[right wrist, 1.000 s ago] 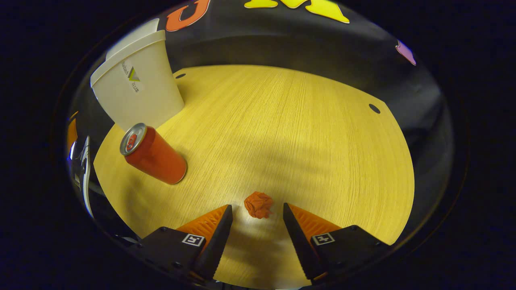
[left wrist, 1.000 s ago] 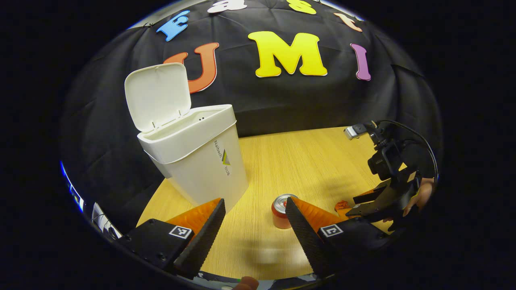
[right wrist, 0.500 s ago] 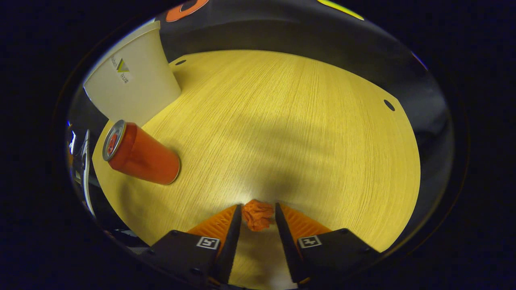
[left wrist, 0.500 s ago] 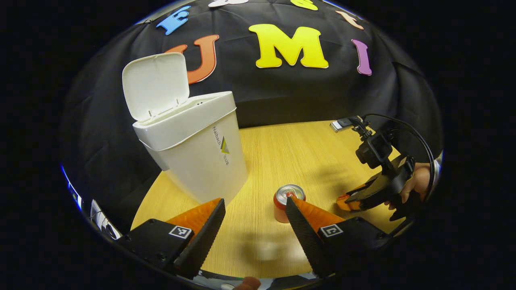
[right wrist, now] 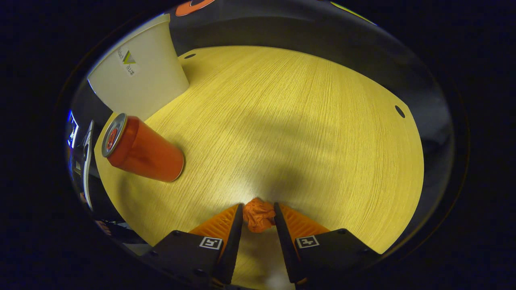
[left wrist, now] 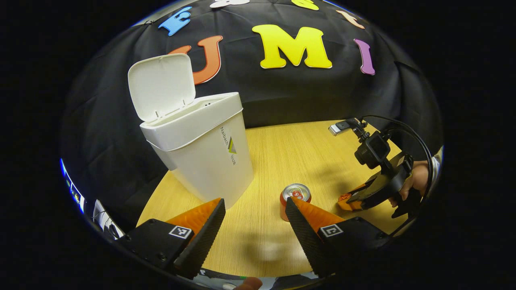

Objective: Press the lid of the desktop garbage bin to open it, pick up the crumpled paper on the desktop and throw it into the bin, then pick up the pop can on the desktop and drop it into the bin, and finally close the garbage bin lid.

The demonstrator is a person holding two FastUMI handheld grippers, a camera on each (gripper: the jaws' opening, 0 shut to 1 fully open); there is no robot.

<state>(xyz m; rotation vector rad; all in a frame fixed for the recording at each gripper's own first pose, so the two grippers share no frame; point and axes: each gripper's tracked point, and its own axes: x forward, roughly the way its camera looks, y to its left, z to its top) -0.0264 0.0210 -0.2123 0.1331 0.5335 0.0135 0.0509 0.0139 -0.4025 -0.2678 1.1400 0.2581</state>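
in the right gripper view the right gripper (right wrist: 258, 219) has its two ribbed, wedge-shaped fingers drawn narrow, both pressing the sides of one small crumpled paper (right wrist: 258, 214), a wrinkled orange wad just above the pale wood-grain desktop (right wrist: 306, 121). past the paper toward the bin, one pop can (right wrist: 142, 148) stands upright, a smooth red cylinder with a silver top. beyond the can sits the garbage bin (right wrist: 139, 84), a smooth white plastic box with tapering walls; this view cuts off its top. the left gripper view gives the bin (left wrist: 201, 149) whole: its rounded lid (left wrist: 162, 85) is tipped up and the mouth is open. in front of the bin the left gripper (left wrist: 254, 225) hangs with its textured fingers spread wide, holding nothing. the can (left wrist: 295, 195) shows partly behind one finger, and to the side of the can a hand (left wrist: 415, 179) holds the right gripper (left wrist: 347, 200) low over the desktop (left wrist: 298, 153) with the paper (left wrist: 345, 197) at its tips.
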